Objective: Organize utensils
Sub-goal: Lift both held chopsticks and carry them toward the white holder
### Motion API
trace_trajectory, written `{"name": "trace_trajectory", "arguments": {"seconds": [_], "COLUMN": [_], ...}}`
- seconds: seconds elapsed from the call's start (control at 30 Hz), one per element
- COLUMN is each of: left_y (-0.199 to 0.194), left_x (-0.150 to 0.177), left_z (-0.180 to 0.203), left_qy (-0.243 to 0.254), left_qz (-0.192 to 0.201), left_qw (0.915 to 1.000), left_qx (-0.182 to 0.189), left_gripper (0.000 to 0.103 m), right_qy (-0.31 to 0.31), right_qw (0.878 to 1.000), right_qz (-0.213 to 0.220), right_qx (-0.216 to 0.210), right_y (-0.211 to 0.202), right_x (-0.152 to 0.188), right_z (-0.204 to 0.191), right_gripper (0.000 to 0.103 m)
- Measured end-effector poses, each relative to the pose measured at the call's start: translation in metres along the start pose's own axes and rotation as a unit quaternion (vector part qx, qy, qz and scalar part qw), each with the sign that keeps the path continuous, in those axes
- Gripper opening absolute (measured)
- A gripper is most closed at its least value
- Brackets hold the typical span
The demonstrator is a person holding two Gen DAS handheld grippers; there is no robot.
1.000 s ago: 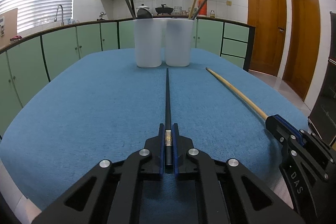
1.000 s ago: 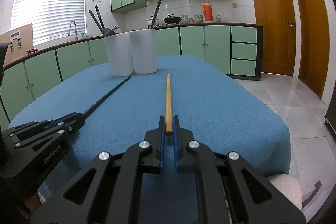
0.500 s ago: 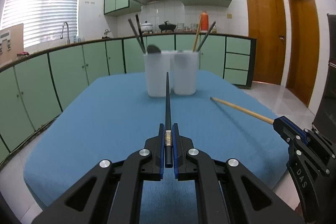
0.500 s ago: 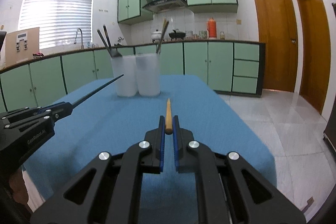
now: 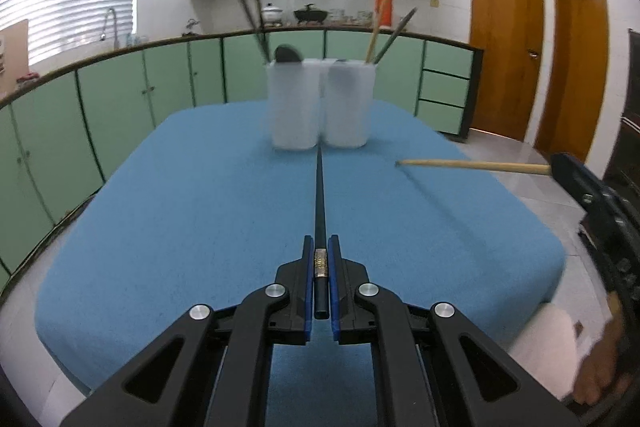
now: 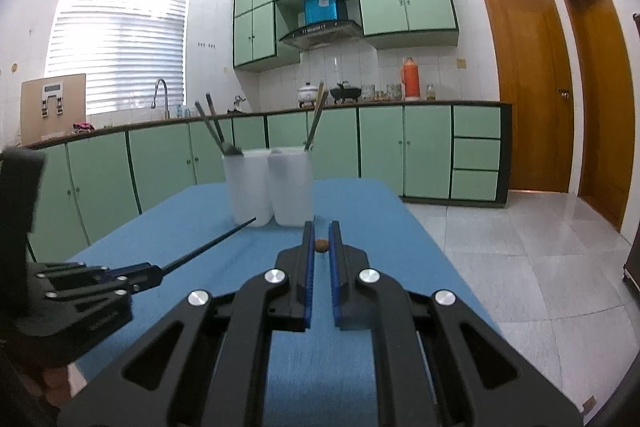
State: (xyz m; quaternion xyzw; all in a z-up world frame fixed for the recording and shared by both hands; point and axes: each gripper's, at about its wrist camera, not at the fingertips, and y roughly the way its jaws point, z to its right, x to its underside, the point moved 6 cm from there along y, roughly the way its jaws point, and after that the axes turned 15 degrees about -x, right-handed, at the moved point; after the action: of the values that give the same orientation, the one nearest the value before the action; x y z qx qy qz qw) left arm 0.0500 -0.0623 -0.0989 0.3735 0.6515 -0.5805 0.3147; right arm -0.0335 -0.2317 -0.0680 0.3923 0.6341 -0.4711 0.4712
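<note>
My left gripper is shut on a black chopstick that points at two white translucent cups at the far end of the blue table. Both cups hold utensils. My right gripper is shut on a wooden chopstick, seen end-on; in the left wrist view the wooden chopstick is held level above the table, right of the cups. The left gripper and its black chopstick show at the left of the right wrist view.
The cups stand side by side. Green kitchen cabinets run behind the table. Wooden doors stand at the right. A tiled floor lies to the right of the table.
Both grippers have lifted their chopsticks off the table and risen. The wooden chopstick now points straight away from the right camera and hangs level in the air.
</note>
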Motion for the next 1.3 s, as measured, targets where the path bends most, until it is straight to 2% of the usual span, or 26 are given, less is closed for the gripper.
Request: {"name": "trace_trajectory", "arguments": {"seconds": [0.27,0.33,0.43,0.53,0.8,0.97,1.13,1.3], "left_y": [0.025,0.025,0.02,0.014,0.002,0.004,0.006,0.004], "left_x": [0.019,0.021,0.027,0.036,0.046,0.045,0.045,0.045], "left_z": [-0.01,-0.015,-0.021,-0.024,-0.019,-0.017,-0.014,-0.008], "left_qy": [-0.026,-0.032,-0.037,-0.035,-0.028,-0.024,-0.02,-0.007], "left_qz": [-0.003,-0.004,-0.001,-0.003,0.006,0.008,0.008,0.013], "left_qw": [0.9997,0.9995,0.9993,0.9994,0.9995,0.9996,0.9997,0.9999], "left_qx": [-0.004,-0.001,0.0,0.006,0.009,0.011,0.015,0.007], "left_gripper": [0.009,0.013,0.032,0.035,0.036,0.035,0.011,0.007], "right_qy": [0.015,0.018,0.019,0.022,0.024,0.028,0.031,0.033], "right_qw": [0.999,0.998,0.998,0.997,0.997,0.997,0.997,0.997], "right_qz": [-0.052,-0.06,-0.066,-0.068,-0.071,-0.07,-0.069,-0.069], "right_qx": [-0.001,-0.002,-0.003,-0.002,-0.002,-0.002,0.0,0.0], "right_y": [0.024,0.028,0.031,0.031,0.032,0.032,0.031,0.033], "right_x": [0.036,0.041,0.045,0.048,0.051,0.052,0.053,0.052], "right_z": [-0.002,-0.003,-0.005,-0.004,-0.003,-0.001,0.0,0.002], "right_gripper": [0.006,0.006,0.006,0.006,0.006,0.006,0.006,0.006]}}
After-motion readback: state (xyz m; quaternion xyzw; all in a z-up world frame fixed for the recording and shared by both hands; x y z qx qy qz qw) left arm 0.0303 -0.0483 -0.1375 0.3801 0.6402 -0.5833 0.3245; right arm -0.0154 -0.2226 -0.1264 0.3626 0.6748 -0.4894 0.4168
